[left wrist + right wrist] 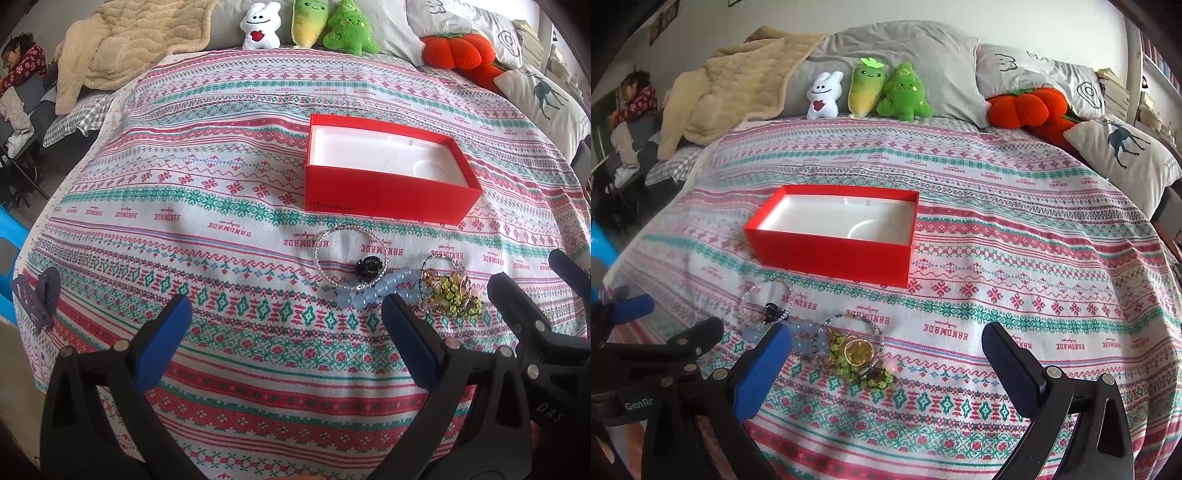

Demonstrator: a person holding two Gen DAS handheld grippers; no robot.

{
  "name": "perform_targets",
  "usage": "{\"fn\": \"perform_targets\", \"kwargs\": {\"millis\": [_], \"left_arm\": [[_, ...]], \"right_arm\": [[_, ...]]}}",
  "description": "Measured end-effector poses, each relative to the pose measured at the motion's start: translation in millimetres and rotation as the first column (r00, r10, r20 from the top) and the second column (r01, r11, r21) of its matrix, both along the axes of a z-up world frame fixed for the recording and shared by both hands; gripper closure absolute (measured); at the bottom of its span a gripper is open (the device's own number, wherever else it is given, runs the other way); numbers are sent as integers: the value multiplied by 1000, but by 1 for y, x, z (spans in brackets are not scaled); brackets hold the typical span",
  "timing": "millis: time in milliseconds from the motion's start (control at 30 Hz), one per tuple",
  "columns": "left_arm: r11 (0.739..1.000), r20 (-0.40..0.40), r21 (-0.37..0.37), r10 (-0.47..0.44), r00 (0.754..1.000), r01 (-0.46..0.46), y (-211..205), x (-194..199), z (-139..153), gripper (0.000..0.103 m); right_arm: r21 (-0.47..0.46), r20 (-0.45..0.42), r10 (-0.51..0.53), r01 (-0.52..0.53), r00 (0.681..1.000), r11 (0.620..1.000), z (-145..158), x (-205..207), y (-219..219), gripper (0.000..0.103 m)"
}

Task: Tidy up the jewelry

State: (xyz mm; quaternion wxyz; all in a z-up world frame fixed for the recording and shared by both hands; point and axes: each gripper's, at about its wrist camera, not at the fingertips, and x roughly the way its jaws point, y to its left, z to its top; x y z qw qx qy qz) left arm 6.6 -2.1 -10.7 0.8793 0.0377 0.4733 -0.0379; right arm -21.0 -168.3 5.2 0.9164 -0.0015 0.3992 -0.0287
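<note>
On the patterned bedspread, just in front of the red box, lies a small heap of jewelry. It holds a green bead tangle with a gold ring, a string of pale blue beads, a thin silver bangle and a little black clip. The pieces touch or overlap one another. The heap stretches sideways, side to side in front of the long red wall of the box. The box is open, and its white inside has nothing in it.

From the right gripper, the green tangle sits just ahead, between the two fingers but closer to the left finger. The blue beads and the bangle lie farther off to the left. From the left gripper, the whole heap lies ahead and to the right, past its right finger. I think the right gripper is the nearer one for the green tangle, and the left one is nearer the bangle.

Both grippers have their fingers spread wide and hold nothing. They hang low over the bed, side by side and close together, and point toward the box. Each one shows at the edge of the other's view. The box is a short way beyond the heap, so a lift and a small push forward should reach it.
</note>
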Motion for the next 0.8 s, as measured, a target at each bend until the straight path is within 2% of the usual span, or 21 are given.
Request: {"fn": "perform_targets", "kwargs": {"millis": [533,700,800], "left_arm": [[1000,-16,-11,-12,1000,12,-2,4,-5,2],[999,-35,-28,-17,999,16,-2,8,-7,2],[998,-63,-62,-21,998,17,1,12,-8,2]], "right_arm": [[-20,-7,-4,4,1000,1000,-1,1,-1,0],[-7,-19,3,-3,1000,1000,-3,4,-3,0],[8,-32,20,-20,999,1000,-3,7,-4,0]]}}
